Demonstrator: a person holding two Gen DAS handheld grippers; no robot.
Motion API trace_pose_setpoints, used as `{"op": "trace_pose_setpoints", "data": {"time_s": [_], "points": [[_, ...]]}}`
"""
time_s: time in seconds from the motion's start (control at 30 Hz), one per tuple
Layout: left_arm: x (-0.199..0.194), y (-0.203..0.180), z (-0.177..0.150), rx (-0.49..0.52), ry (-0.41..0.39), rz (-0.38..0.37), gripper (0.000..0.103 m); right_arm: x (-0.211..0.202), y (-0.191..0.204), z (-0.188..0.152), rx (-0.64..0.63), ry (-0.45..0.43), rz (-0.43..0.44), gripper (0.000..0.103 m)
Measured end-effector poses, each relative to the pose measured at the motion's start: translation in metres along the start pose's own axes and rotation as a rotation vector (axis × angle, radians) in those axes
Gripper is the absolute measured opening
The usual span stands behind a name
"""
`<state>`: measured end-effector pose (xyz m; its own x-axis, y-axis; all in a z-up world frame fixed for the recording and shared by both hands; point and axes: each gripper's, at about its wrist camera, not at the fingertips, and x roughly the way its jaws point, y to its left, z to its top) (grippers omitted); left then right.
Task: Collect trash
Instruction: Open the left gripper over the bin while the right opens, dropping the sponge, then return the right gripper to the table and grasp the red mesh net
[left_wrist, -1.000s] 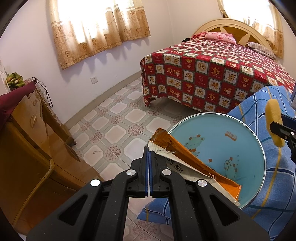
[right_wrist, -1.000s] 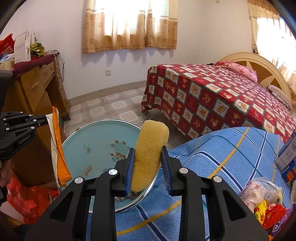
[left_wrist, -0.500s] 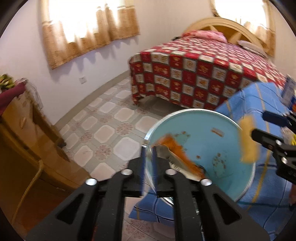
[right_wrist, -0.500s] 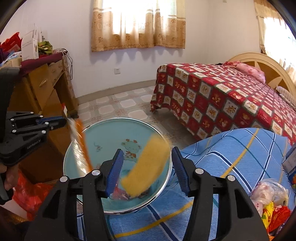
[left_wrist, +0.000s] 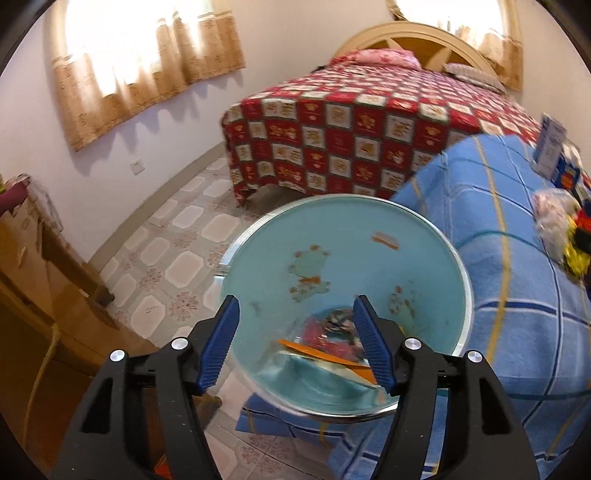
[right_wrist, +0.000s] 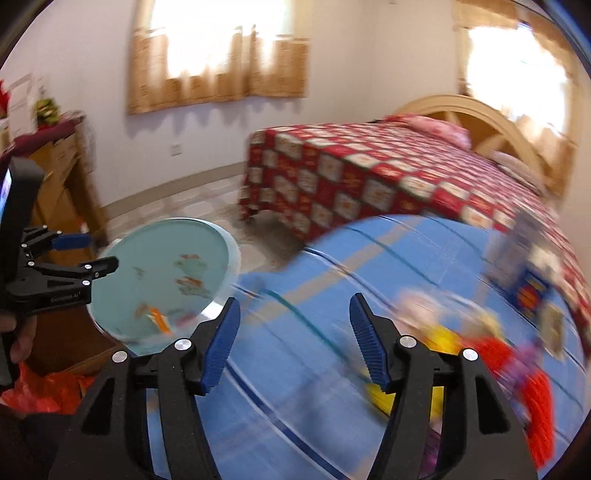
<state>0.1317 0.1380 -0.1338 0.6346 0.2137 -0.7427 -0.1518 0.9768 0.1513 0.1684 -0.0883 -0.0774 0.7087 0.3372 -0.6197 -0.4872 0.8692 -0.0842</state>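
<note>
Left gripper (left_wrist: 295, 343) wide, empty, over basin (left_wrist: 436, 236) | wrappers (left_wrist: 328, 350) lie in basin bottom | your right gripper (right_wrist: 293, 332) wide, empty | trash pile (right_wrist: 480, 354) at 3 o'clock on blue blanket (right_wrist: 314, 266) | square up on one piece, close low.

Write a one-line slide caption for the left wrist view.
Open left gripper poised over the blue basin, an orange wrapper lying inside, on the blue plaid blanket.

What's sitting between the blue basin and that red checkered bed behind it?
Only tiled floor shows between the basin and the bed in the left wrist view; the right wrist view is too blurred to add more.
</note>
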Motion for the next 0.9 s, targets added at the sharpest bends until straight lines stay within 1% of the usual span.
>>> {"op": "trace_pose_setpoints", "data": {"time_s": [0.1,0.13,0.2,0.27,0.33,0.4,0.47,0.57,0.6,0.67,0.73,0.77,0.8,0.9], "points": [[0.004,-0.029,-0.002,0.05,0.01,-0.044,0.064,-0.037,-0.041,-0.022,0.081,-0.023,-0.089,0.065],[0.004,-0.035,-0.001,0.059,0.009,-0.053,0.064,-0.055,-0.063,-0.033,0.13,-0.035,-0.146,0.066],[0.002,-0.058,0.0,0.089,0.005,-0.085,0.064,-0.07,-0.085,-0.044,0.184,-0.041,-0.2,0.066],[-0.002,-0.08,0.003,0.117,-0.007,-0.12,0.064,-0.09,-0.115,-0.061,0.256,-0.049,-0.281,0.066],[-0.006,-0.101,0.006,0.145,-0.022,-0.144,0.064,-0.1,-0.14,-0.076,0.311,-0.032,-0.337,0.065],[-0.011,-0.121,0.01,0.164,-0.033,-0.175,0.064,-0.102,-0.155,-0.084,0.336,-0.023,-0.35,0.065],[-0.015,-0.14,0.014,0.18,-0.045,-0.199,0.065,-0.101,-0.167,-0.094,0.347,-0.002,-0.352,0.061],[-0.02,-0.162,0.018,0.197,-0.059,-0.23,0.065,-0.092,-0.181,-0.105,0.372,0.028,-0.33,0.056],[-0.021,-0.169,0.019,0.204,-0.061,-0.237,0.065,-0.091,-0.185,-0.109,0.379,0.038,-0.324,0.051],[-0.021,-0.181,0.02,0.216,-0.062,-0.25,0.065,-0.085,-0.193,-0.115,0.399,0.058,-0.283,0.041],[-0.02,-0.188,0.022,0.226,-0.061,-0.26,0.065,-0.082,-0.194,-0.117,0.393,0.068,-0.254,0.029],[-0.019,-0.192,0.023,0.233,-0.062,-0.262,0.065,-0.082,-0.192,-0.117,0.389,0.067,-0.245,0.025],[-0.019,-0.196,0.025,0.237,-0.065,-0.267,0.065,-0.082,-0.191,-0.118,0.382,0.067,-0.239,0.021],[-0.02,-0.205,0.031,0.242,-0.074,-0.277,0.065,-0.091,-0.189,-0.117,0.379,0.038,-0.241,0.02]]}}
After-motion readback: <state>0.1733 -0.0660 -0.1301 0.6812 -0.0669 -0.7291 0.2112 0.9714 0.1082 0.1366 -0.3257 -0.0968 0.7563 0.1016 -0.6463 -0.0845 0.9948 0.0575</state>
